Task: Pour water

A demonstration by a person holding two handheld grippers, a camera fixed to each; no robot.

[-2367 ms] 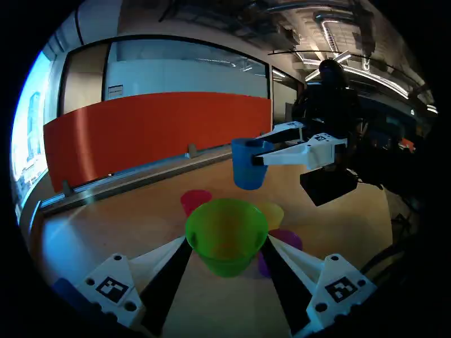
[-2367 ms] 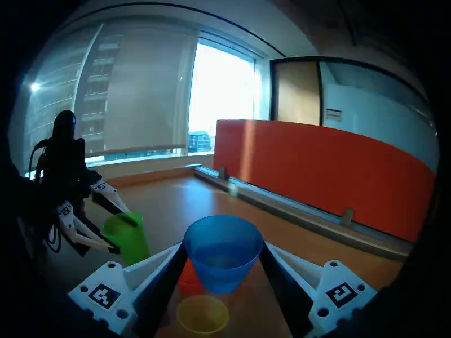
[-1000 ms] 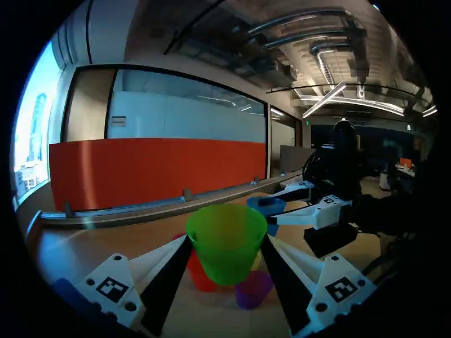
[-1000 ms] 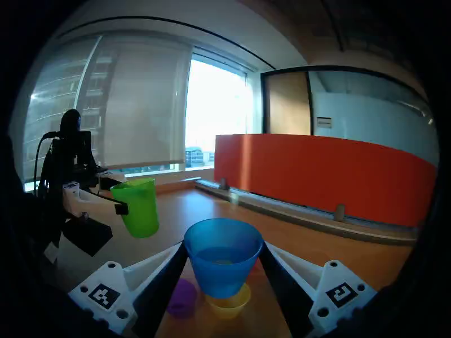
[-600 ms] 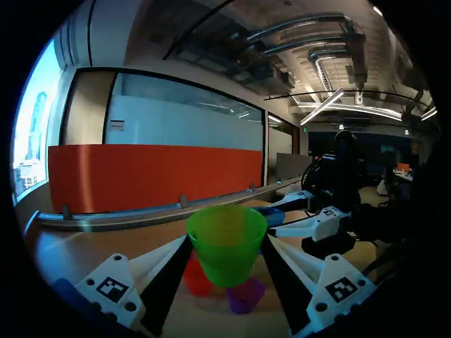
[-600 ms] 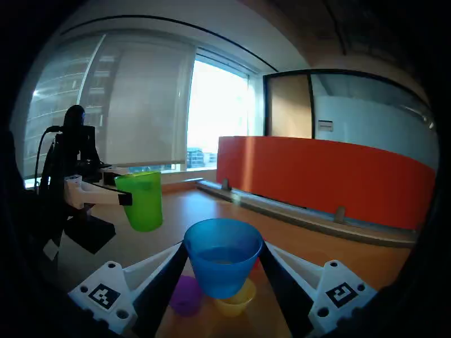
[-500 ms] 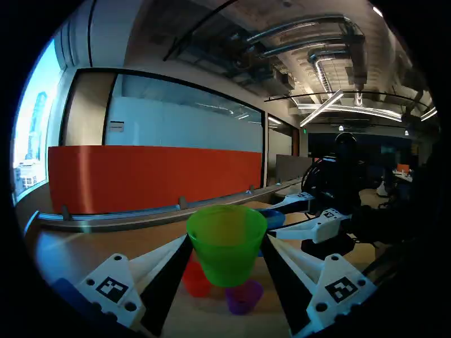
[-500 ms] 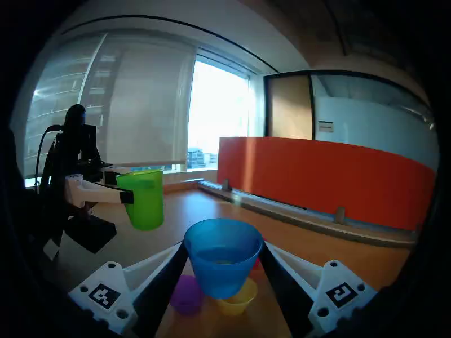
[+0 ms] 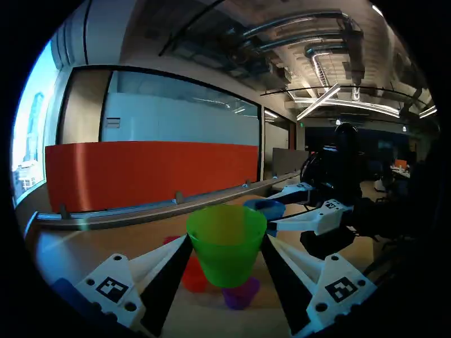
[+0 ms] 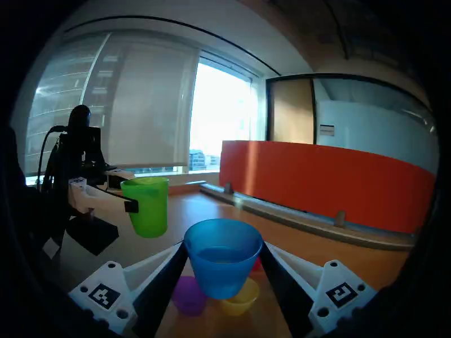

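While both cups hung in the air over the wooden table (image 9: 84, 253), no water was being poured yet. In the left gripper view, a small red cup (image 9: 194, 279) stood on the table at the near left. Just right of it, the left gripper (image 9: 225, 243) pinched the green cup (image 9: 226, 262) between its 2 fingers, 1 on each side, so the cup would not slip. The green cup stood straight up with its mouth at the top, a good way to catch water. I could not tell if anything was in it. A little purple cup (image 9: 239, 294) sat below it on the table. Farther right, the right gripper (image 9: 274, 213) squeezed the blue cup (image 9: 265, 208), near the green cup but not touching it.

In the right gripper view, the left gripper (image 10: 134, 193) and its green cup (image 10: 147, 205) were at the far left. Nearer, the purple cup (image 10: 189, 296) sat low on the table. In the middle, the right gripper (image 10: 223, 253) pinched the blue cup (image 10: 222, 276) from both sides. Water (image 10: 221, 254) lay in the blue cup, and the cup was level, I think so nothing would spill too soon. A yellow cup (image 10: 239, 304) sat under its right side. To pour, the blue cup would need to come over the green cup's mouth and tip slowly, or water could land on the table.
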